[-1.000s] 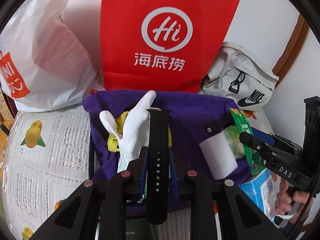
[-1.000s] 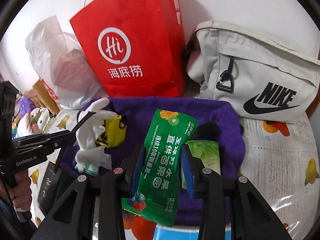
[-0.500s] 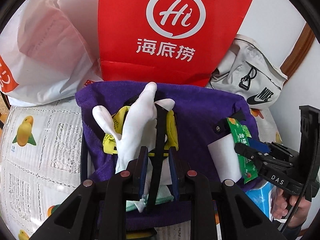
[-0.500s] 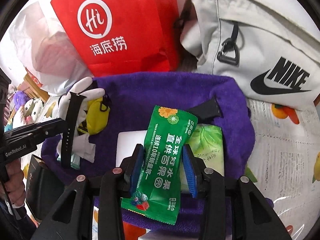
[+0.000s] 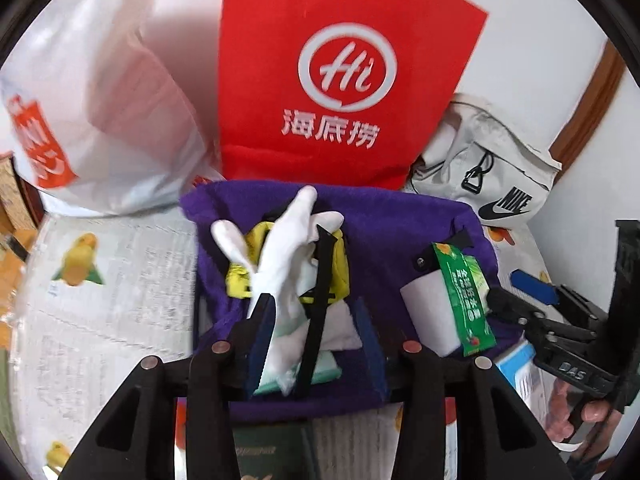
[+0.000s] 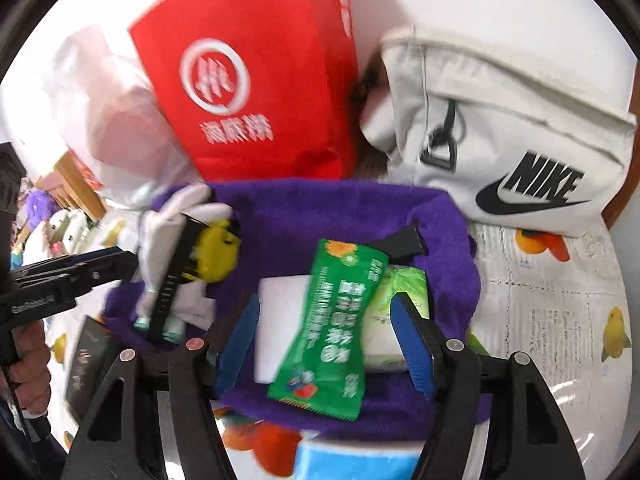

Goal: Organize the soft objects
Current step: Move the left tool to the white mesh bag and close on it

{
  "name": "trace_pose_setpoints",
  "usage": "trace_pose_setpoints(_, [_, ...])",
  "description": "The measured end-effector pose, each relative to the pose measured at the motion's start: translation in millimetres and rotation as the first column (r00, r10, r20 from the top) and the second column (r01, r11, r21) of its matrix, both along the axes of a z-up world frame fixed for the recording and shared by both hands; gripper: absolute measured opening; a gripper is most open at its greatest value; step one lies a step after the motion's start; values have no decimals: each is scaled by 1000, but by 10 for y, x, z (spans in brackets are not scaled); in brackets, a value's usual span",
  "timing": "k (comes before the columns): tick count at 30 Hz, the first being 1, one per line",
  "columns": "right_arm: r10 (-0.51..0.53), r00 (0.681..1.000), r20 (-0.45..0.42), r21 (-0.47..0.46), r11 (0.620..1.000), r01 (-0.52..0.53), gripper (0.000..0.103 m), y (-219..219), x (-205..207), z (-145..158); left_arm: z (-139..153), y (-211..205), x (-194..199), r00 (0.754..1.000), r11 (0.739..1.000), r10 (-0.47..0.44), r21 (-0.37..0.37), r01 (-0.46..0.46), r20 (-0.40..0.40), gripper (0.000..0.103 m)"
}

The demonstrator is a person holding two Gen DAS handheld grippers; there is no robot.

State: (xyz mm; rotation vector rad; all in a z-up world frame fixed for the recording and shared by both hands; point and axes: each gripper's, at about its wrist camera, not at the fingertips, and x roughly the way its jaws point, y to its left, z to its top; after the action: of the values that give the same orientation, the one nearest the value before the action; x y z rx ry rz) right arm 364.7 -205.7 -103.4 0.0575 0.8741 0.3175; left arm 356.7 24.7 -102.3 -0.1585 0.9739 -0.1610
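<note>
A purple fabric basket (image 5: 400,232) (image 6: 320,208) holds the soft items. In the left wrist view a black watch strap (image 5: 320,300) lies across a white glove (image 5: 284,256) and a yellow pouch (image 5: 340,256). My left gripper (image 5: 316,340) is opening, and the strap lies loose between its pads without touching them. In the right wrist view a green snack packet (image 6: 332,320) rests on a white block (image 6: 280,312) and a green tissue pack (image 6: 400,292). My right gripper (image 6: 326,344) is also opening, its blue pads clear of the packet on both sides.
A red paper bag (image 5: 340,80), a white plastic bag (image 5: 100,100) and a grey Nike bag (image 6: 500,128) stand behind the basket. A blue-and-white box (image 6: 352,456) and a dark booklet (image 5: 272,452) lie in front of it. A fruit-printed cover (image 6: 560,300) lies on the table.
Both pairs of jaws have spread apart. The strap has dropped onto the glove and the green packet has dropped onto the items in the basket. Both grippers have drawn back slightly.
</note>
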Motion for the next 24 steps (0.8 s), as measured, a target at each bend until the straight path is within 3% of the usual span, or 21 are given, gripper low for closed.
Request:
trace_pose_setpoints(4, [52,997,55,50,997,-55,79,129,-448,188,188,116,-291,999,1000,17,11,-17,40,41])
trace_pose_setpoints(9, [114,992,61,35,993,-116,79,373,-1059,208,315,273,-684,997,999,36,15,-37,63,43])
trace_pose_setpoints(15, [168,986,-1,23,986,-168,80,618,-1632,-80,305,443,-1148,997,999,49,17,-50,61,45])
trace_pose_setpoints(18, [154,987,-47,-8,988,-155,80,673,-1861,-271,226,510,-1417,998,999,42,16,-43,52,48])
trace_pose_setpoints(24, [120,987,-102,17,993,-119,80,614,-2208,-512,-32,488,-1796,1000,1000,6,26,-6,-4,48])
